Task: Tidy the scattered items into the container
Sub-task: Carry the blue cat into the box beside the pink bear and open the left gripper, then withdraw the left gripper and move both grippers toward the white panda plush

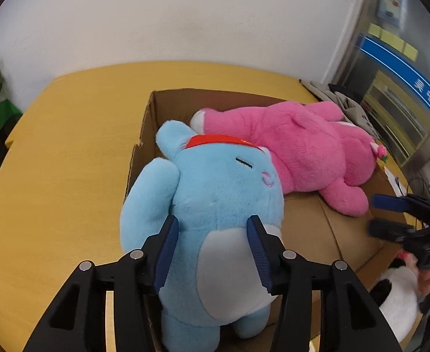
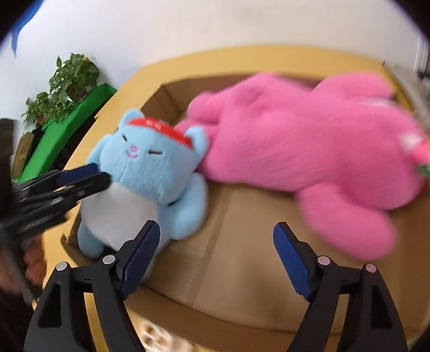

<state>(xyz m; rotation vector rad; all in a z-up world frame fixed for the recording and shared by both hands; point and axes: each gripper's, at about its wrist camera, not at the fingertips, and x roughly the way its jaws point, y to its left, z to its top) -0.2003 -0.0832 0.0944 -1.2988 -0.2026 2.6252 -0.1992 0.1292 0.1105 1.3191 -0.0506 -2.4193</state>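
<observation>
Yellow tabletop (image 1: 68,152) under a white wall carries an open cardboard box (image 1: 308,220). Inside it, a pink plush (image 1: 303,146) lies toward two o'clock and a blue plush (image 1: 215,193) stands at the nine o'clock wall, its feet cut off. The left gripper (image 1: 213,252) straddles the blue belly, pads spread beside the fur; contact is unclear. The right gripper (image 2: 216,258) gapes empty over the box floor, in a motion-blurred view.

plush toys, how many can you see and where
3: a blue plush at the cardboard box's near-left corner, a pink plush lying along its far side, and a white plush outside it, partly hidden. Others may be out of view.
</observation>
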